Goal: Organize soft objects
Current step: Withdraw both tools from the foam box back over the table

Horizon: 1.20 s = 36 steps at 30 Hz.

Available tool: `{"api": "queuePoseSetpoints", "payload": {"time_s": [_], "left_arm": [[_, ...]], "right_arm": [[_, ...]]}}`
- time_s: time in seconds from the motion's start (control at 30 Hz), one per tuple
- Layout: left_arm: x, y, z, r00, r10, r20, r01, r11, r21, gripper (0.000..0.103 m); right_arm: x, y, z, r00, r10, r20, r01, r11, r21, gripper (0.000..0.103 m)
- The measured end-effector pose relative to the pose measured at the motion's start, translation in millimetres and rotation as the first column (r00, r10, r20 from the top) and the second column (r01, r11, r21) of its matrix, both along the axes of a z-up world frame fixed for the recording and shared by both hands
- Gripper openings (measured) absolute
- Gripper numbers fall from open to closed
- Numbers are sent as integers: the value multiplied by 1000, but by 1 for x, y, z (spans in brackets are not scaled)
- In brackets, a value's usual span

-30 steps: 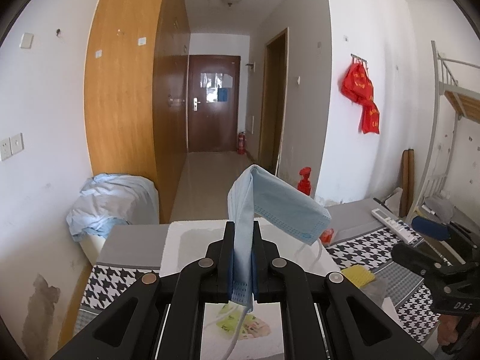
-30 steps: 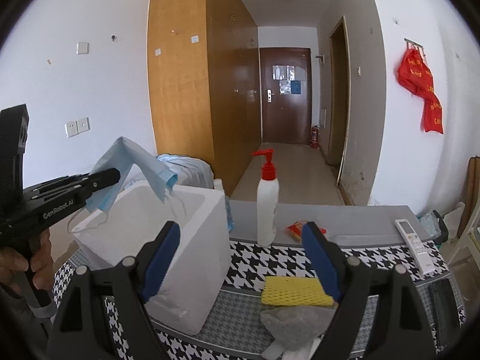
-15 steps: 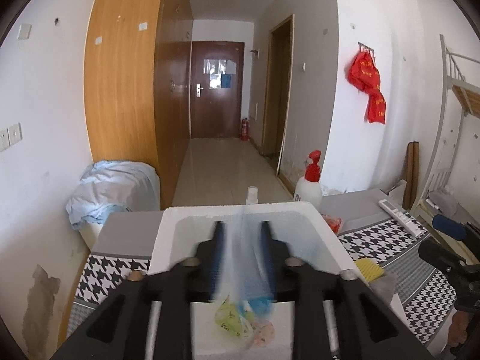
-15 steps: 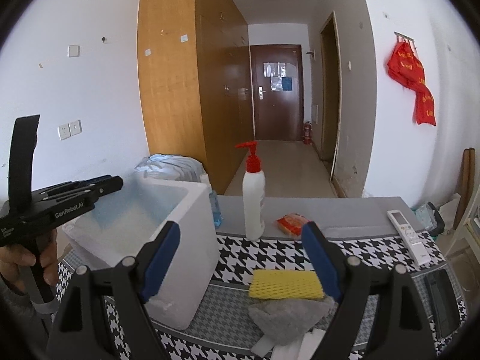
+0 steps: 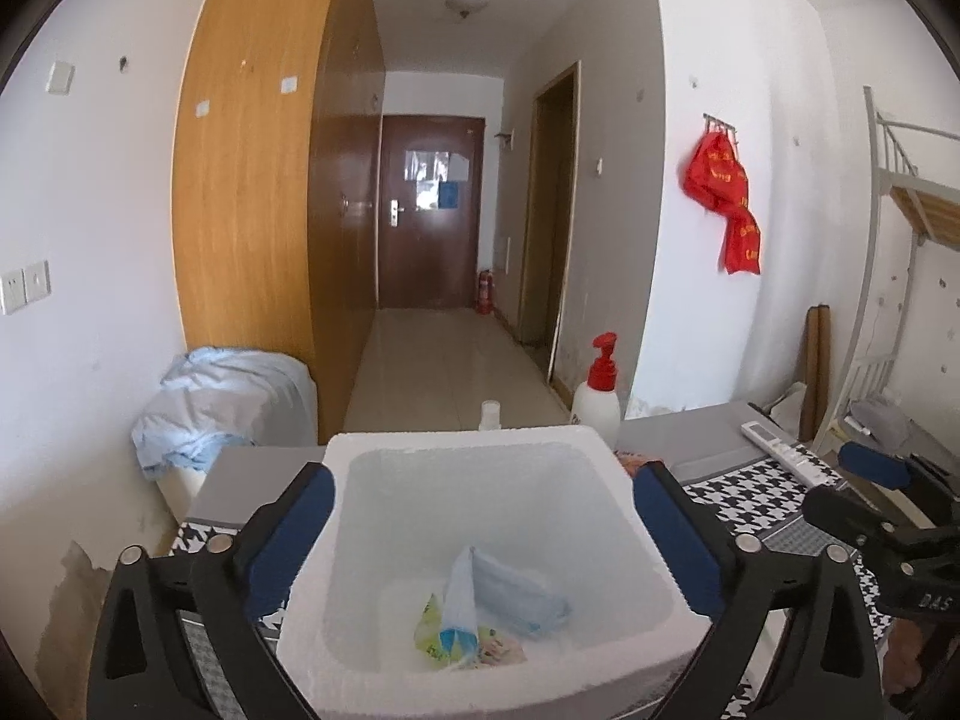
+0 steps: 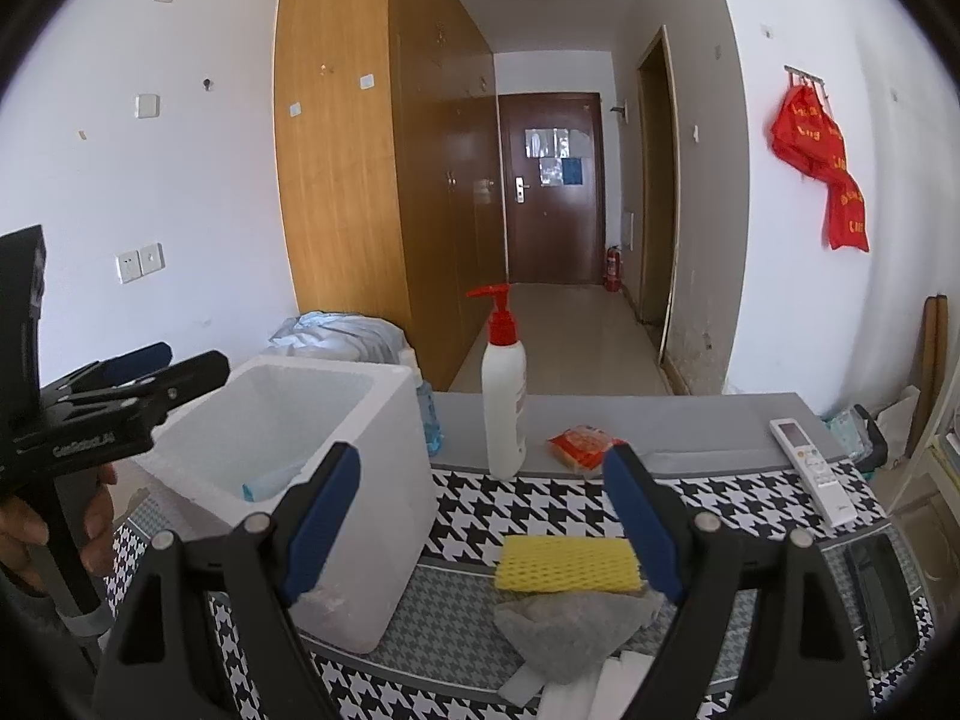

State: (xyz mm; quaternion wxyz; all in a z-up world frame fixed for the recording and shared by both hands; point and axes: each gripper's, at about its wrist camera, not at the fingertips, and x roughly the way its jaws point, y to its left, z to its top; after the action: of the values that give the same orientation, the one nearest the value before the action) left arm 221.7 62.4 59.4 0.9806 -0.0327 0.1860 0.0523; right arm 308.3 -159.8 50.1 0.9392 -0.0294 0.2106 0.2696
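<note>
With the face mask (image 5: pixel 516 597) now lying at the bottom of the foam box (image 5: pixel 480 450), low in the centre of the left view, I read this step as the drop-off just finishing. My left tongs (image 5: pixel 483 525) are opening, jaws spread either side of the box rim with nothing between them. The mask rests on a small green-and-pink packet (image 5: pixel 429 636); what that packet is I can't quite make out.

My right tongs (image 6: pixel 480 522) stand wide apart and hold nothing, aimed at the lower middle of their frame, where a yellow sponge (image 6: pixel 567 561) lies on a grey cloth (image 6: pixel 576 624) with some white tissue (image 6: pixel 576 690) below it. I judge these the soft things left to collect, so the next move calls for lowering the right tongs over the sponge and closing gently.

For room: the box wall (image 6: pixel 372 516) stands just left of the sponge, so the right tongs should come in from the right side of the frame. A pump bottle (image 6: pixel 504 396) and a red packet (image 6: pixel 585 444) sit behind, near the middle of the frame, and a remote (image 6: pixel 813 471) lies off to the right, well apart. The checked table cover (image 6: pixel 540 504) between them is open enough to work over. My left tongs need to back away from the box mouth before the right ones carry anything there.
</note>
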Motion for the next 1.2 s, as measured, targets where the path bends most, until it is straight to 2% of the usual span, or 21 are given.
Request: {"api": "queuePoseSetpoints", "payload": {"time_s": [0.43,0.77,1.2], "left_arm": [[-36,-16,16,998,6,68,-7,1000,13,102],[-55,-34,17,995,-21,93,16,999,52,102],[-80,-45,16,991,-14,135,6,998,61,102]], "right_arm": [[-22,-9,10,999,18,37,-19,1000,12,86],[-40,-16,16,998,18,60,-19,1000,13,86],[-62,-26,15,995,22,92,-24,999,23,86]]}}
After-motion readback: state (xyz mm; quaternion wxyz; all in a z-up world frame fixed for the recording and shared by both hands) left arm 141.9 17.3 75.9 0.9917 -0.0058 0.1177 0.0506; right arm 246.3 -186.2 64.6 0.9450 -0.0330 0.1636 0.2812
